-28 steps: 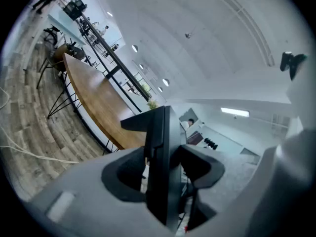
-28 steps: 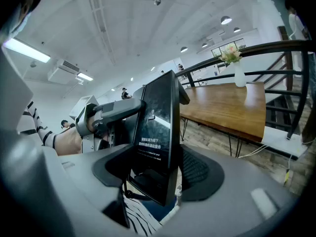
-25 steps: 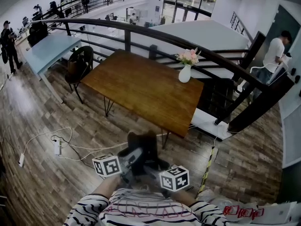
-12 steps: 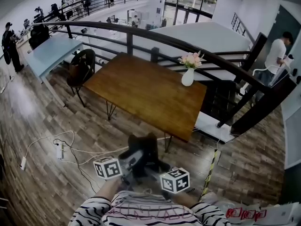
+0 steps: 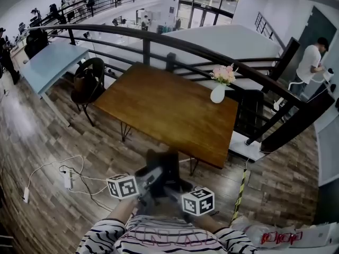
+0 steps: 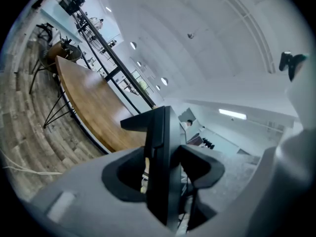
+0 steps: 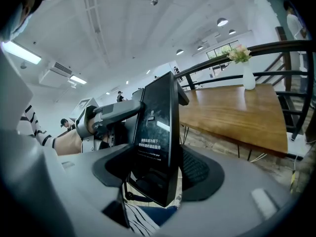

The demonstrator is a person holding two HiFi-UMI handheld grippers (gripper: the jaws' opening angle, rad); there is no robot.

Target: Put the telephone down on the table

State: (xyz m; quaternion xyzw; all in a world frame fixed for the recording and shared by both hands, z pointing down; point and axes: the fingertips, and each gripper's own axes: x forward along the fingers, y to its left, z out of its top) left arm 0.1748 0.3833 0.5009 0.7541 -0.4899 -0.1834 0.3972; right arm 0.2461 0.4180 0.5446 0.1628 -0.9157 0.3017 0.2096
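Both grippers hold a black flat telephone (image 5: pixel 163 167) upright between them, low in the head view above the wooden floor and short of the brown wooden table (image 5: pixel 159 107). My left gripper (image 5: pixel 150 180) is shut on one edge of it, and my right gripper (image 5: pixel 174 188) on the other. In the left gripper view the telephone (image 6: pixel 160 167) shows edge-on between the grey jaws. In the right gripper view its dark screen (image 7: pixel 155 137) with pale print faces me, and the table (image 7: pixel 232 112) lies beyond.
A white vase of pink flowers (image 5: pixel 218 91) stands at the table's far right corner. A black chair (image 5: pixel 87 81) sits at its left end, with a dark railing (image 5: pixel 212 52) behind. White cables and a power strip (image 5: pixel 66 179) lie on the floor at left.
I have moved toward the table with the telephone: the table's near edge sits closer and the vase has shifted right. Both grippers keep the same hold.
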